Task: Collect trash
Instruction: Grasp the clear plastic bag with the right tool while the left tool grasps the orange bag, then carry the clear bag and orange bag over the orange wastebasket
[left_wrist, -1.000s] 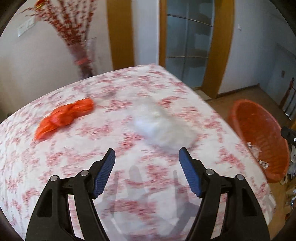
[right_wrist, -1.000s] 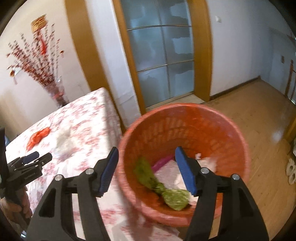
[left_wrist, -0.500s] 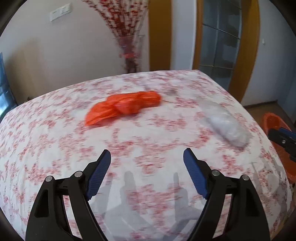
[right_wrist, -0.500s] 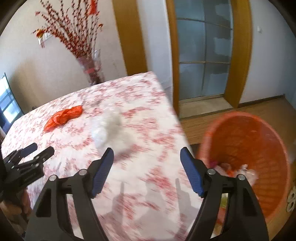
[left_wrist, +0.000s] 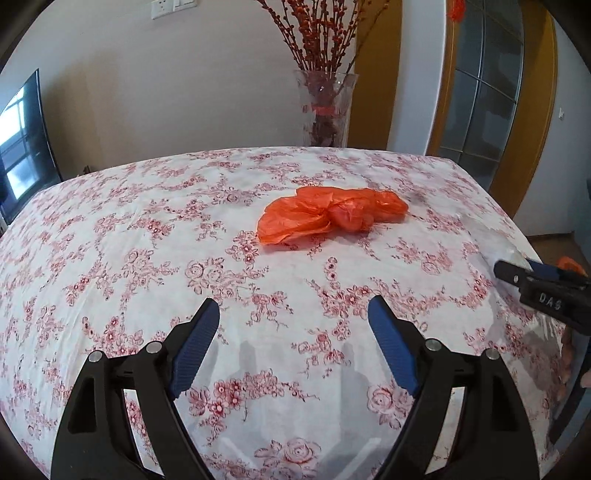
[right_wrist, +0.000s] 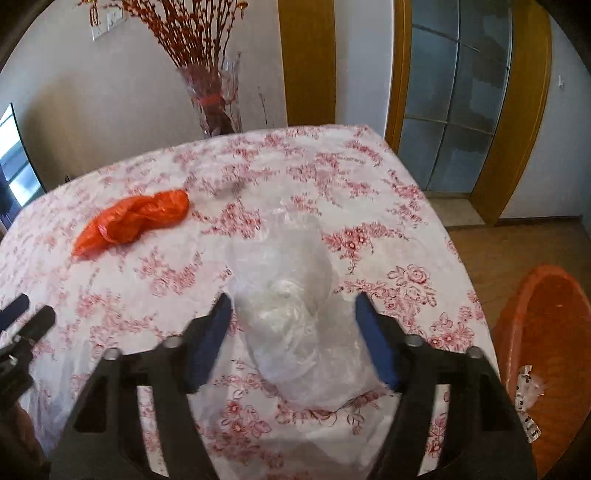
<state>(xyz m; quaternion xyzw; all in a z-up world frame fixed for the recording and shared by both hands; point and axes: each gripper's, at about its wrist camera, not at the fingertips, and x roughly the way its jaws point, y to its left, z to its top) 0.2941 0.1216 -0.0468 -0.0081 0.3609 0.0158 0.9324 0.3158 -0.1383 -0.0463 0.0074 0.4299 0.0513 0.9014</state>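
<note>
A crumpled orange plastic bag (left_wrist: 332, 216) lies on the floral tablecloth (left_wrist: 147, 236), ahead of my open, empty left gripper (left_wrist: 293, 317); it also shows in the right wrist view (right_wrist: 133, 219) at the left. A clear crumpled plastic bag (right_wrist: 291, 306) lies on the cloth between the fingers of my open right gripper (right_wrist: 291, 310), which is not closed on it. The right gripper (left_wrist: 532, 277) shows at the right edge of the left wrist view. The left gripper (right_wrist: 26, 314) shows at the left edge of the right wrist view.
An orange trash basket (right_wrist: 546, 354) with scraps inside stands on the wooden floor off the table's right edge. A glass vase of red branches (left_wrist: 325, 107) stands behind the table's far edge. Glass doors (right_wrist: 458, 99) are behind on the right.
Both grippers swung left, away from the basket toward the table. The orange bag is now centred ahead of the left gripper, and the clear bag now lies between the right gripper's fingers.
</note>
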